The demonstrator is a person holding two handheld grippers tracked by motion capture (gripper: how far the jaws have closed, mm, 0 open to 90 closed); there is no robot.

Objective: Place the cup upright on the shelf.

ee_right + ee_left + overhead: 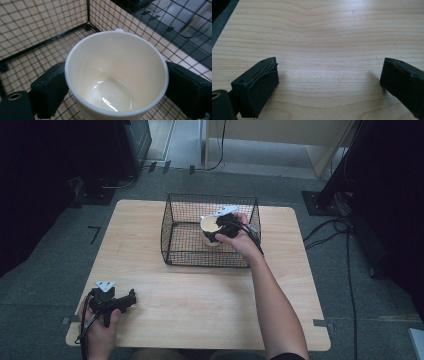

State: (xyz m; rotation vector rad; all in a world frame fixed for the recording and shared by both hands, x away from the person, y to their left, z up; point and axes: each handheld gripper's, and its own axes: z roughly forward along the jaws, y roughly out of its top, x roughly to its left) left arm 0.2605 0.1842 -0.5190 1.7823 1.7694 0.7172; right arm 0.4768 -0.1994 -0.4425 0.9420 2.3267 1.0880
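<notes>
- The right gripper (pixel 216 234) has its 2 jaws pressed on opposite sides of a white cup (pixel 116 75), holding it upright inside the wire basket (pixel 172 215).
- My guess: placing the cup; next, lower it to the mesh below, then release.
- The left gripper (pixel 131 299) rests wide, with bare table (pixel 324 37) ahead of it.

A glossy cream-white ceramic cup (pixel 116 77) sits between black rubber jaws, within a black square-grid wire basket (pixel 172 245) (pale wood-grain table (pixel 319 32) beneath).
</notes>
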